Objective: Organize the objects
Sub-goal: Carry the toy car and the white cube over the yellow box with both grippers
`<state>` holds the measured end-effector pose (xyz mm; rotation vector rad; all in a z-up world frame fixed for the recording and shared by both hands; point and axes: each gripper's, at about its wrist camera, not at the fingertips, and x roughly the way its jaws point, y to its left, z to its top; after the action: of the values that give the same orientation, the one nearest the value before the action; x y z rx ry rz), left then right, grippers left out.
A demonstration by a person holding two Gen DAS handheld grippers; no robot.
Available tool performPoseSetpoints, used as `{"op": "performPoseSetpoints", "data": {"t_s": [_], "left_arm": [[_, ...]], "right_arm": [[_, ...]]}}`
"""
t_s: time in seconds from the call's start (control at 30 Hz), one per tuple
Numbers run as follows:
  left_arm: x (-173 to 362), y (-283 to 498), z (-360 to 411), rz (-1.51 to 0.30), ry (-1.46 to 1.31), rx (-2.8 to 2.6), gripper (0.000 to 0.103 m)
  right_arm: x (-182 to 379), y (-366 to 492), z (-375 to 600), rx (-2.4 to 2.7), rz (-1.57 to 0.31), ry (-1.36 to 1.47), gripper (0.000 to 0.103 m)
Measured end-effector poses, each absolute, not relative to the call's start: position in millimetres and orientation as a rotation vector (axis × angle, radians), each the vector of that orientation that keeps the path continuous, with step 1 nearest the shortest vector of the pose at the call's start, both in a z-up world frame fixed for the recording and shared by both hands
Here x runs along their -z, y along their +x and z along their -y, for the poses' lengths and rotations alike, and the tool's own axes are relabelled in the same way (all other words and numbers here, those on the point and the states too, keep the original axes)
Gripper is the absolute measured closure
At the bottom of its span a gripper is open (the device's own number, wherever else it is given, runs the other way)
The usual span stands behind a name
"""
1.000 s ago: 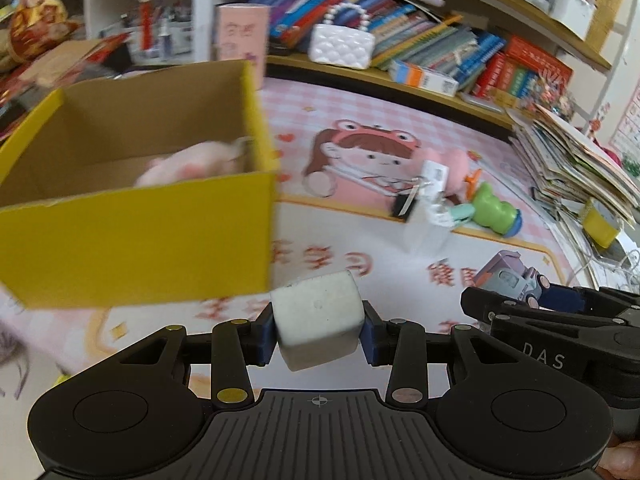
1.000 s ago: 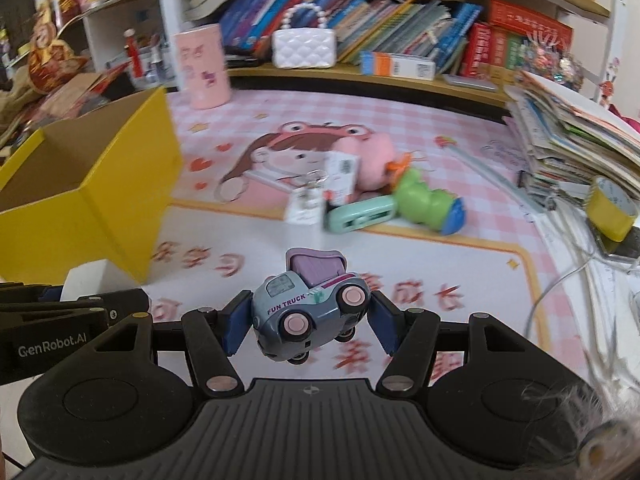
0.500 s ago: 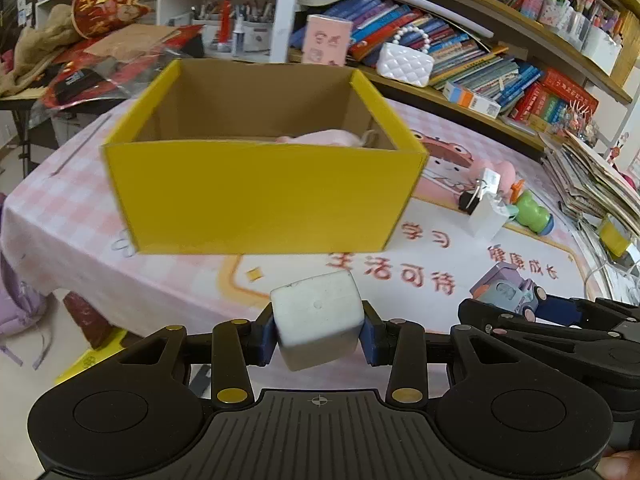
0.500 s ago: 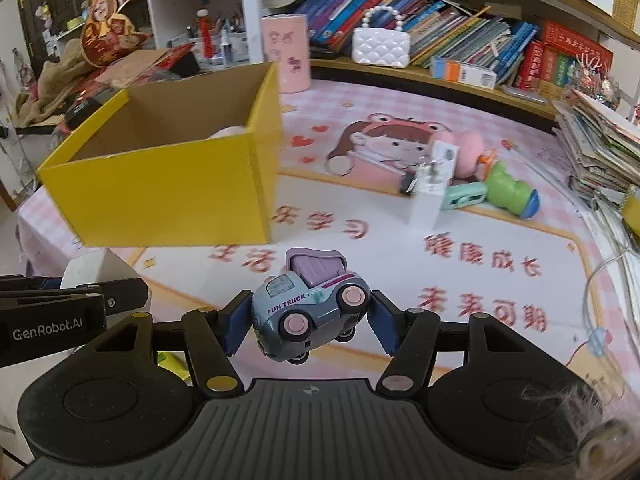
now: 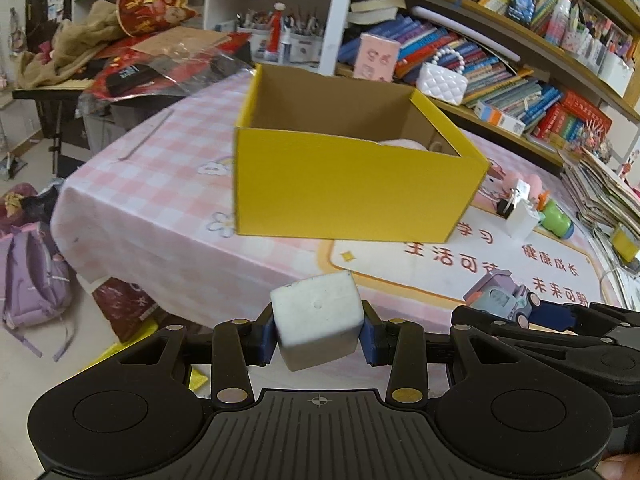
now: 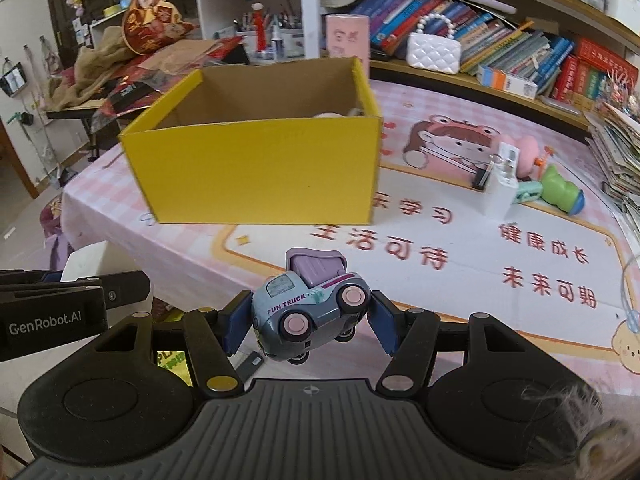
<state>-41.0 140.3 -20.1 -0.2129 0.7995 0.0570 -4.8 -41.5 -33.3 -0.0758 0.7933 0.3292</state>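
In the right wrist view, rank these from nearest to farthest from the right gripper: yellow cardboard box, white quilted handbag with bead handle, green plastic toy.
1. Yellow cardboard box, ahead and slightly left on the table.
2. Green plastic toy, far right on the mat.
3. White quilted handbag, back on the shelf.

The right gripper grips the grey-blue toy truck.

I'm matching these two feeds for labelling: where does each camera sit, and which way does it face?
Left wrist: sits on the left gripper, looking forward and down at the open yellow cardboard box; its fingers clamp a white foam cube.
Right wrist: sits on the right gripper, facing the same box; its fingers hold a grey-blue toy truck.
Shared: box, pink patterned tablecloth, and each other's gripper.
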Motion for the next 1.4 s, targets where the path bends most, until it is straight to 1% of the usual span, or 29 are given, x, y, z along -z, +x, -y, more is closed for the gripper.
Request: {"op": "performPoseSetpoints", "data": {"t_s": [0.33,0.8,0.97,1.13,1.4], "left_arm": [[8,-57,-172,-0.741,-0.240,-0.087,0.065],[-9,-57,-175,-0.653,-0.202,-0.068,0.065],[-26,-39,-176,-0.589,-0.175,-0.071,0.065],[-43,-8,-174,-0.527,-0.137,-0.070,0.065],[-44,55,-164,-0.516,-0.108,-0.066,0.065]], "right_arm": [[25,-18,8,-0.366,-0.769,-0.103,0.043],[14,-7,1,-0.342,-0.709,-0.092,0.043],[1,13,4,-0.322,-0.639,-0.080,0.043],[-23,52,1,-0.320,-0.563,-0.047,0.043],[-41,126,-8,-0.334,-0.500,-0.055,0.043]]}}
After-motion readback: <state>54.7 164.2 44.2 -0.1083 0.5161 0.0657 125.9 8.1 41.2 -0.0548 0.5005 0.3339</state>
